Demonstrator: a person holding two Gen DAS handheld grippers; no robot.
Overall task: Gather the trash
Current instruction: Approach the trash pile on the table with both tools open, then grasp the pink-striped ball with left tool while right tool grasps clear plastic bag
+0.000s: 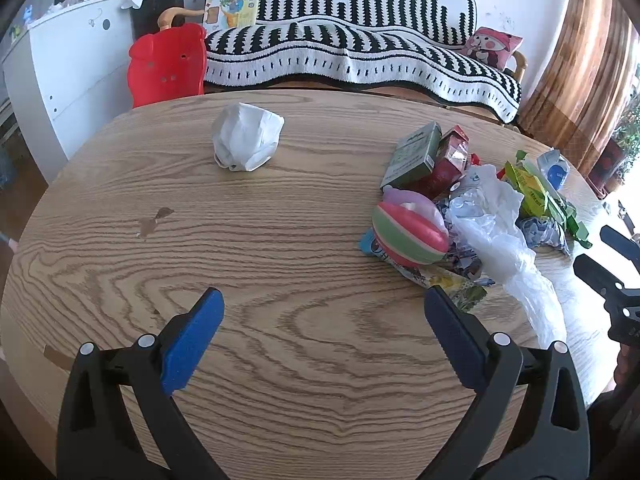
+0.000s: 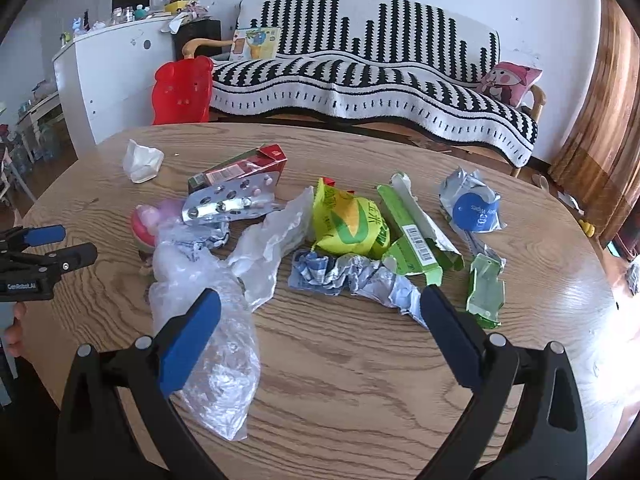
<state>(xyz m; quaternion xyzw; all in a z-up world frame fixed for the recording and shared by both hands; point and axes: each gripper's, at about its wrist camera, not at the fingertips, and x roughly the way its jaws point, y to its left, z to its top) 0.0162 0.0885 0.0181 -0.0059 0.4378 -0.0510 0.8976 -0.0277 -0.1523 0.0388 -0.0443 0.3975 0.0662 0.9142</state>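
Observation:
A pile of trash lies on the round wooden table (image 1: 280, 340). In the right wrist view I see a clear plastic bag (image 2: 224, 364), a yellow-green snack packet (image 2: 348, 220), a torn green box (image 2: 416, 236), a crumpled blue-white wrapper (image 2: 352, 276), a pill blister (image 2: 228, 204), a red carton (image 2: 240, 170) and a crumpled white tissue (image 2: 140, 160). In the left wrist view the tissue (image 1: 246, 142) lies apart, far centre. My left gripper (image 1: 324, 312) is open and empty over bare wood. My right gripper (image 2: 320, 312) is open, its left finger over the plastic bag.
A striped pink-green ball (image 1: 410, 232) sits at the pile's left side. A red plastic chair (image 1: 168, 66) and a black-and-white covered sofa (image 1: 360, 52) stand beyond the table. A white cabinet (image 1: 72, 68) is at the left. A small dark stain (image 1: 154, 220) marks the wood.

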